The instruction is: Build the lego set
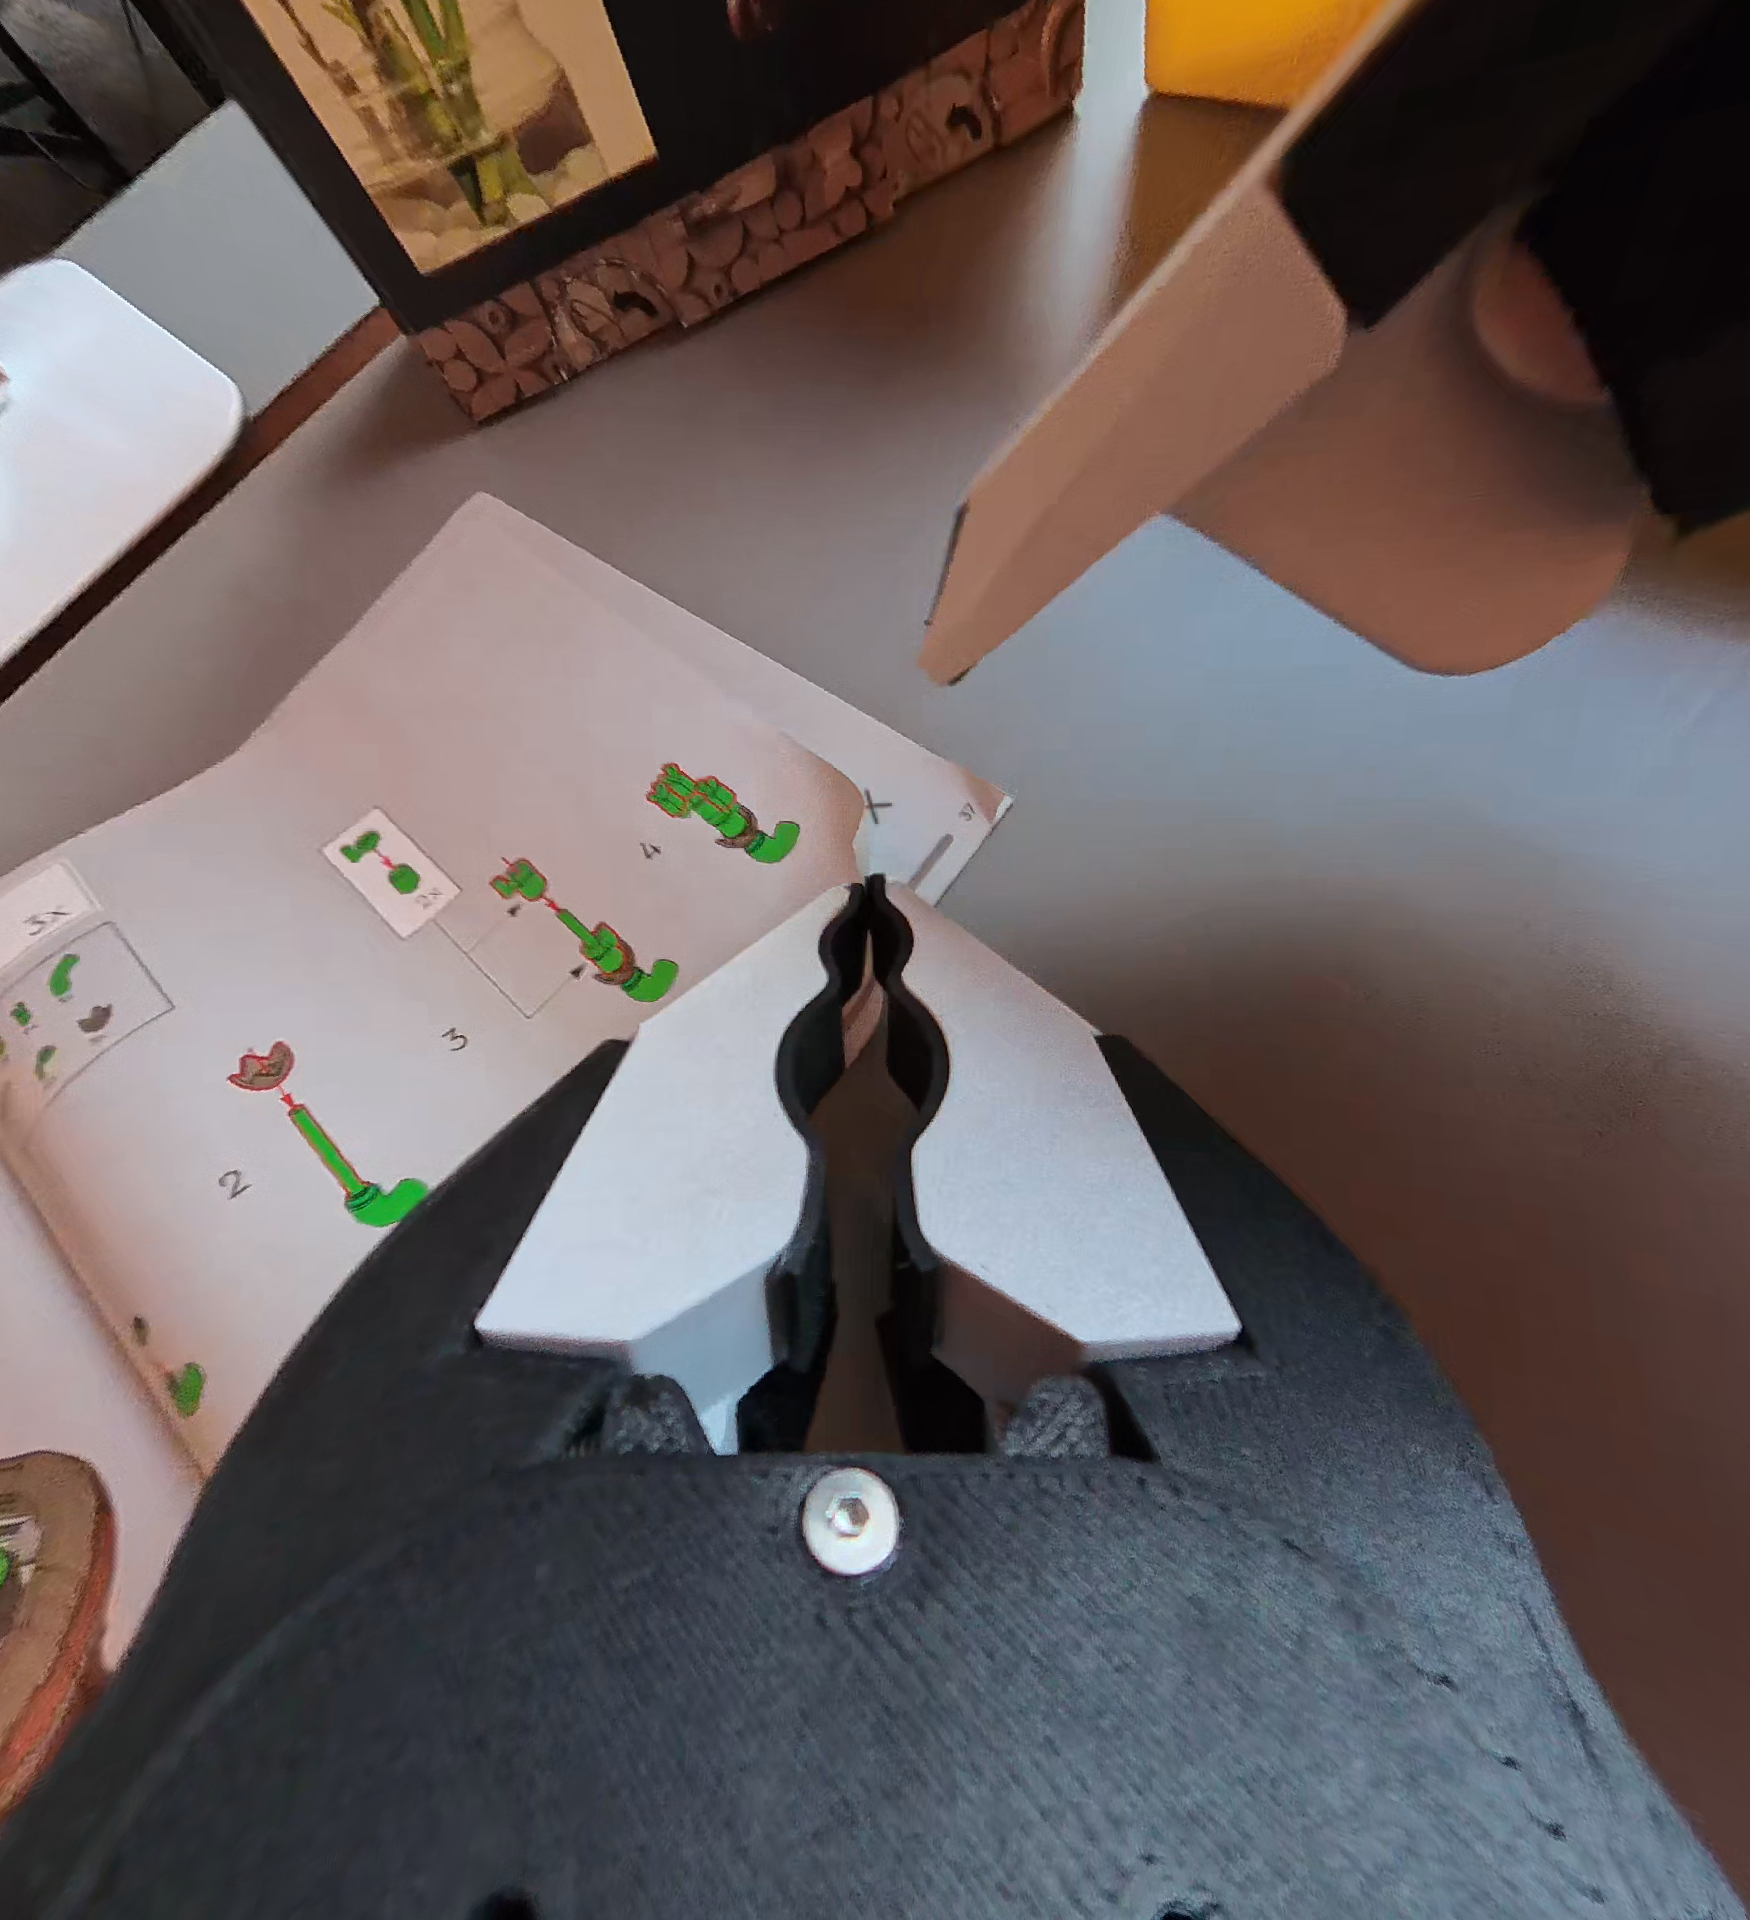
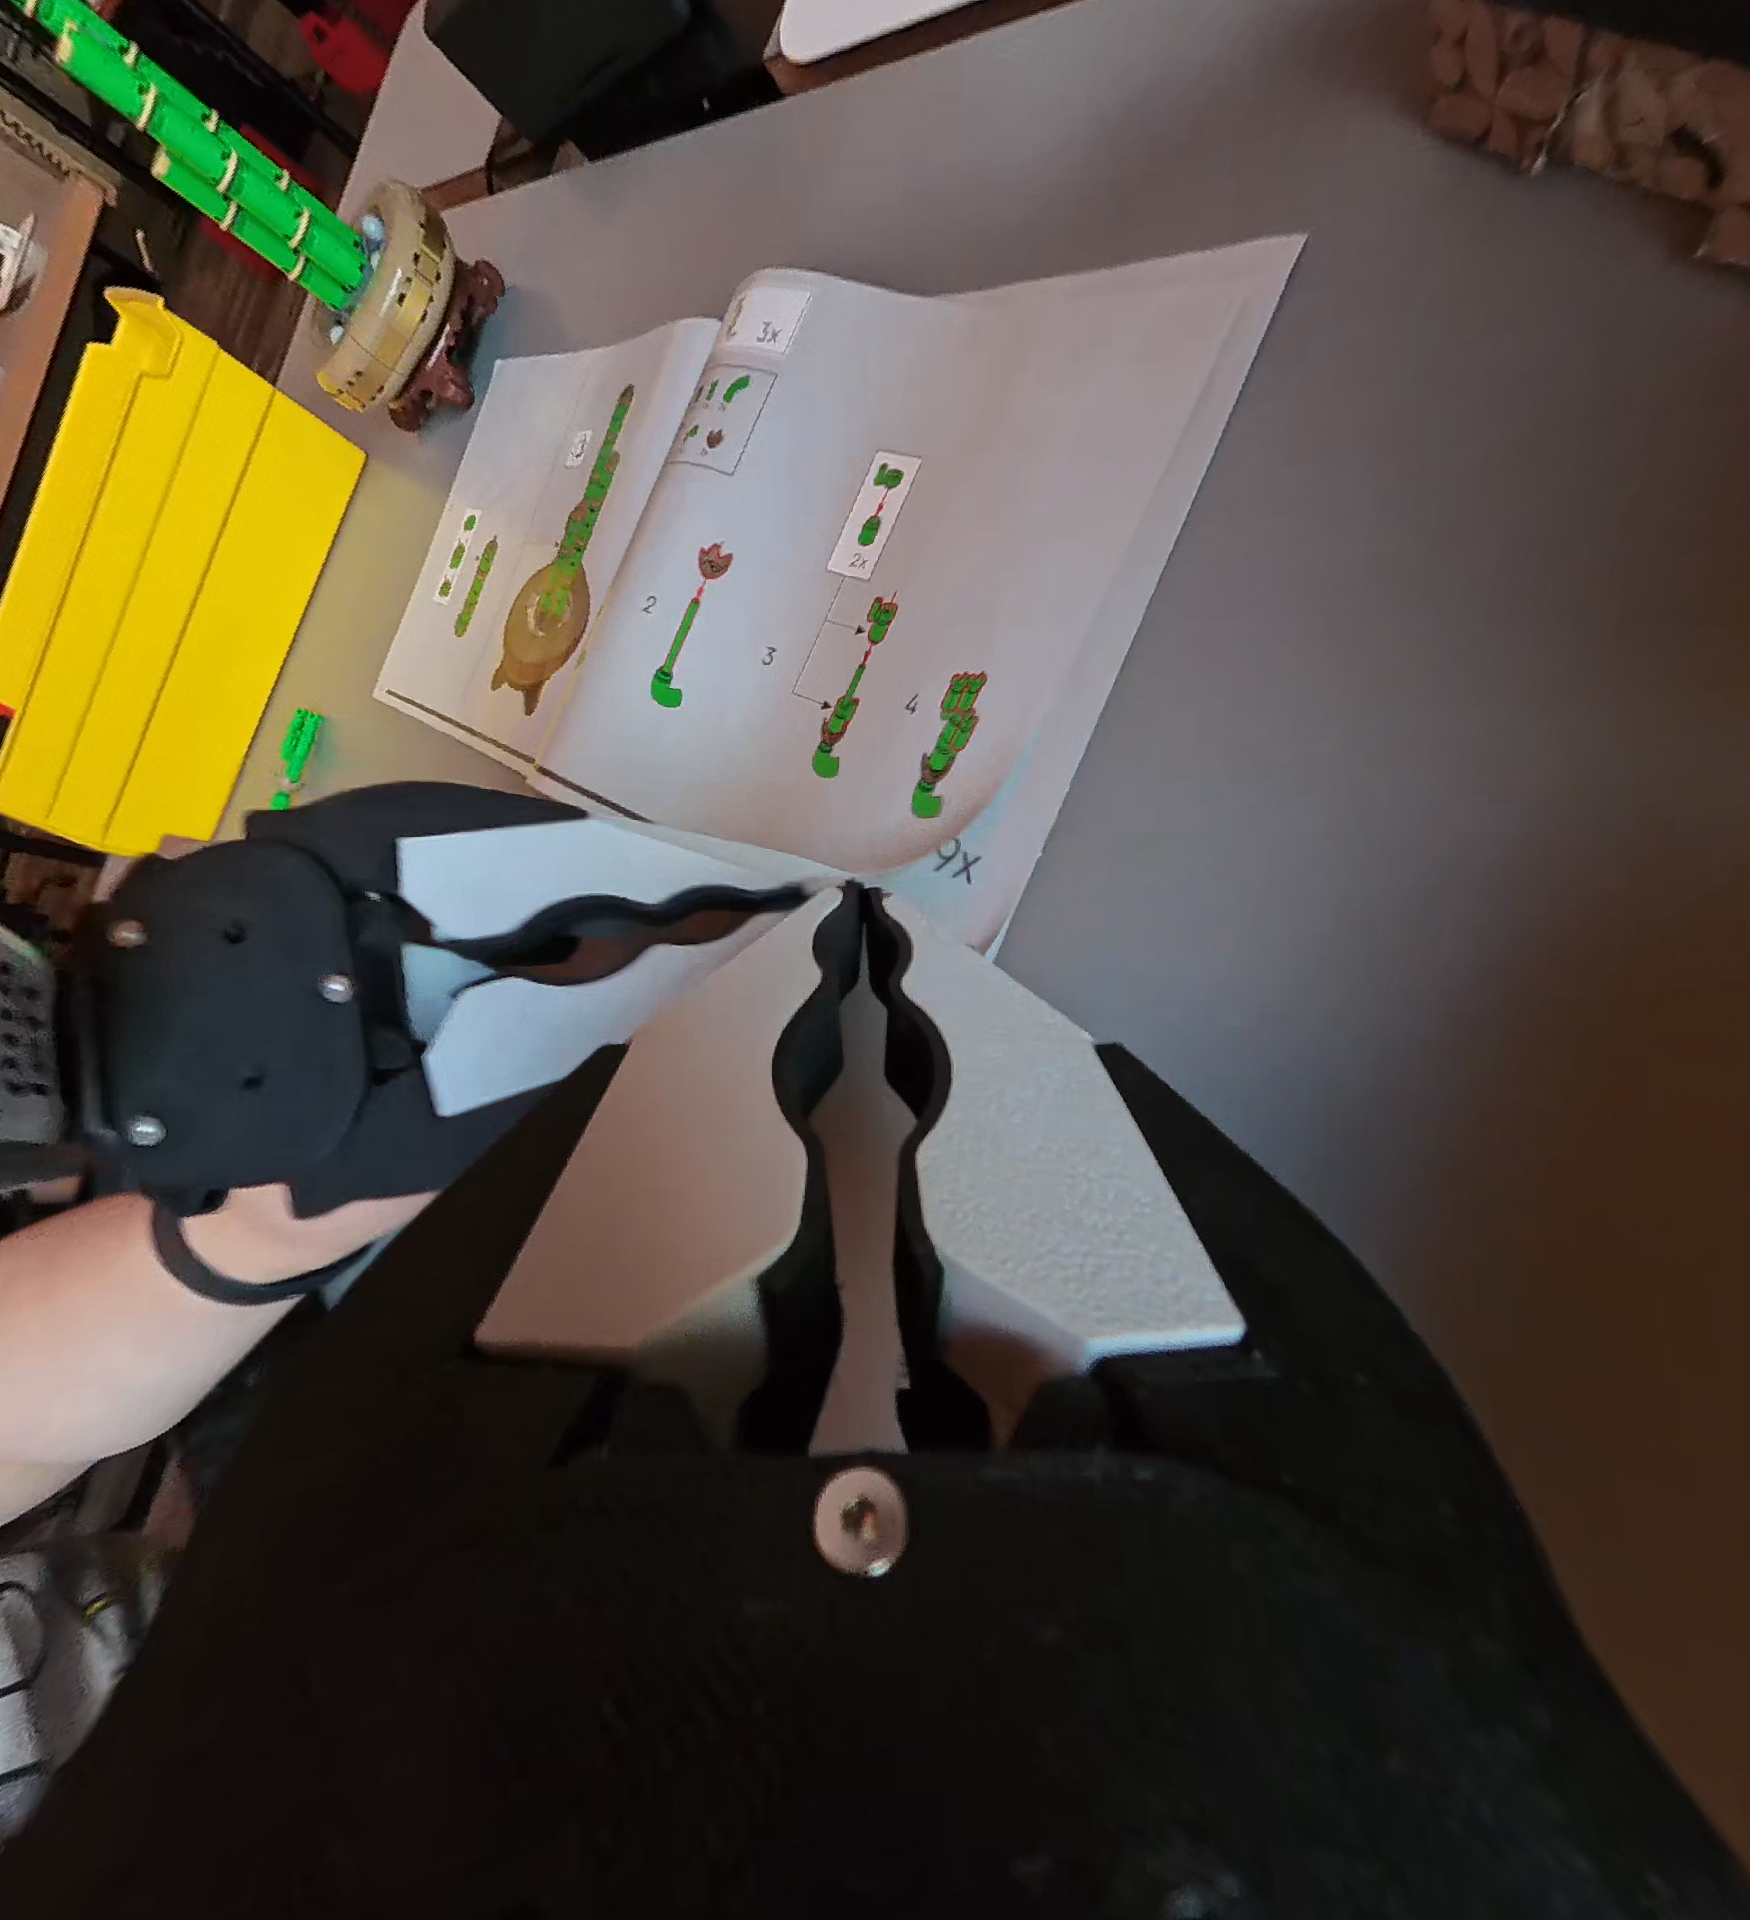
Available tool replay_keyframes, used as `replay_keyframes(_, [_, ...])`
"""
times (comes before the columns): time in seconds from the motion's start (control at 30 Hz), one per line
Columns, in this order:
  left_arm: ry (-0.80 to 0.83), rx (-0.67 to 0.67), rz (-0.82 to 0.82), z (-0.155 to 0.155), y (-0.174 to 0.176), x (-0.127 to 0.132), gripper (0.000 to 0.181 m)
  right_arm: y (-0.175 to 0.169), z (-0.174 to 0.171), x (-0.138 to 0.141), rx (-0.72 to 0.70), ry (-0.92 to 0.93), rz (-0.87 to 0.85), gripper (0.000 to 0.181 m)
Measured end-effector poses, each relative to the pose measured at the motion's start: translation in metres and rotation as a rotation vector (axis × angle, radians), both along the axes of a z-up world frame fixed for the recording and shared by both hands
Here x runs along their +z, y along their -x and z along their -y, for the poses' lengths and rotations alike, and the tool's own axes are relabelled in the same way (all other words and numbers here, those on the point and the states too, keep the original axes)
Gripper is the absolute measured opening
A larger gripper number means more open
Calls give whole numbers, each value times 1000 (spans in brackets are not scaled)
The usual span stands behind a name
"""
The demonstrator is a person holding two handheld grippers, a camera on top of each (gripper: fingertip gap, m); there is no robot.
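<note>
An open instruction booklet lies on the grey table; it also shows in the right wrist view. Its right page curls up at the near corner. My left gripper is shut on that page's corner, with a pale strip of paper between the pads; it also shows in the right wrist view. My right gripper is shut and empty. In the left wrist view it hovers beyond the booklet, clear of the page. The built pot with green stalks stands past the booklet. A small green assembly lies on the table.
A yellow tray lies left of the booklet. The set's box stands behind the booklet and also shows in the right wrist view. A white stand base is at the far left. A person's forearm holds the left gripper. Tip to tip, the grippers are about 4 centimetres apart.
</note>
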State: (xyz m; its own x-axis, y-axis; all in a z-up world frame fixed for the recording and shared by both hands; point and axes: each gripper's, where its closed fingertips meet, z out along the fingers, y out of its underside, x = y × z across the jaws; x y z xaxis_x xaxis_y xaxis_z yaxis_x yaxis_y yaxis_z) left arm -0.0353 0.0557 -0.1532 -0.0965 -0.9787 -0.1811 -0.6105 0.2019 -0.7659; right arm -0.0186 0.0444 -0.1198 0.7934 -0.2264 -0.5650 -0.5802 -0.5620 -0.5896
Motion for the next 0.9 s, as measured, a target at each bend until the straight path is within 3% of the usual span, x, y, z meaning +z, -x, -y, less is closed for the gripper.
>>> replay_keyframes(0.2, [38, 84, 165, -27, 13, 56, 0, -12, 3, -17, 24, -13, 155, 1])
replay_keyframes(0.43, [133, 291, 242, -106, 70, 97, 0, 1, -24, -12, 125, -113, 285, 4])
replay_keyframes(0.63, [290, 438, 230, -156, 128, 89, 0, 6, -20, -33, 205, 36, 432, 0])
replay_keyframes(0.9, [246, 561, 140, -196, 176, 64, 0, 1, -10, -36, 125, 18, 180, 0])
